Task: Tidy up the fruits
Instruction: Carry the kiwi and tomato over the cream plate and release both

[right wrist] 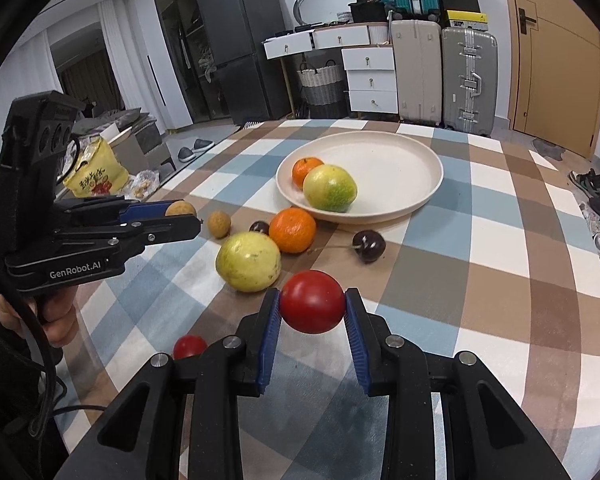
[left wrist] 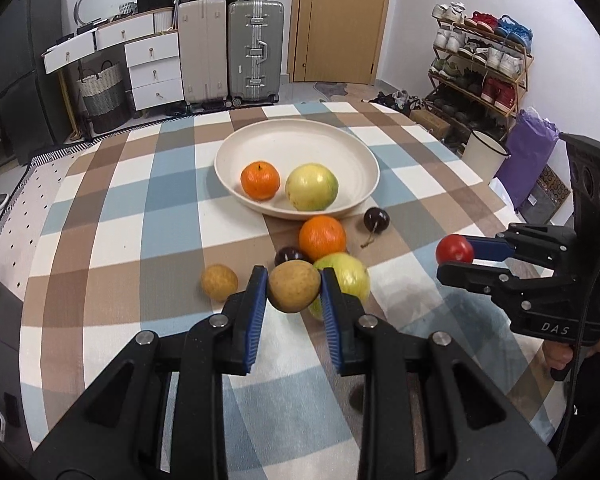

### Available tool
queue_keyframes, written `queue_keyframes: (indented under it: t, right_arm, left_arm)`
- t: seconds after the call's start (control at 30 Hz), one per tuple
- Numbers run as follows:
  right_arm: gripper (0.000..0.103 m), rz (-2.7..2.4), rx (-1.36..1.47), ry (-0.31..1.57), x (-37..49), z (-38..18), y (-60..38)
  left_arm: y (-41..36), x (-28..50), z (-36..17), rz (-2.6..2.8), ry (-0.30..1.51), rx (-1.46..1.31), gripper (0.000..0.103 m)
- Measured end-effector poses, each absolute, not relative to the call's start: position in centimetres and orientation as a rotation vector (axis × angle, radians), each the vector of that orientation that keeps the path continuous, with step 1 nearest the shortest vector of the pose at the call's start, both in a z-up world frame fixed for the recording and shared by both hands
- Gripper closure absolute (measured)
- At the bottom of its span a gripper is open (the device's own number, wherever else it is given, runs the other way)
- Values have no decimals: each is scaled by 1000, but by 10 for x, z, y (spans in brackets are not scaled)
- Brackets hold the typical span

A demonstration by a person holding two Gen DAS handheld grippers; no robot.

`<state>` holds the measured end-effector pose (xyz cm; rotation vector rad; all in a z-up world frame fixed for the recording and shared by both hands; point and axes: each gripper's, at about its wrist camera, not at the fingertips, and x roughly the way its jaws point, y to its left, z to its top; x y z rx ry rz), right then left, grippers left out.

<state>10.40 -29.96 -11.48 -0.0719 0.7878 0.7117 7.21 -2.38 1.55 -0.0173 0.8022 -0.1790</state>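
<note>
My left gripper (left wrist: 294, 280) is shut on a tan longan (left wrist: 294, 286) held above the checked tablecloth; it also shows in the right wrist view (right wrist: 188, 216). My right gripper (right wrist: 312, 300) is shut on a red tomato (right wrist: 312, 301), also seen in the left wrist view (left wrist: 455, 249). A cream plate (left wrist: 228, 164) holds an orange (left wrist: 260, 180) and a yellow-green guava (left wrist: 311, 187). In front of the plate lie another orange (left wrist: 322, 238), a guava (right wrist: 248, 261), a second longan (left wrist: 219, 282), two dark cherries (left wrist: 376, 220) and a small tomato (right wrist: 189, 346).
The table (left wrist: 100, 216) has a blue, brown and white checked cloth. Suitcases (left wrist: 256, 52), white drawers (left wrist: 152, 68) and a door stand behind it. A shoe rack (left wrist: 480, 68) is at the far right. A yellow snack bag (right wrist: 96, 174) lies left of the table.
</note>
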Motion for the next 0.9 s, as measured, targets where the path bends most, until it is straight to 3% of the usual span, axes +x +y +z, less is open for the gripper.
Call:
queue_keyframes:
  t: [0.9]
  right_arm:
    - [71,666,48,684,158,-63,-325]
  left_arm:
    - [-19,139,36,-139,750,-32,79]
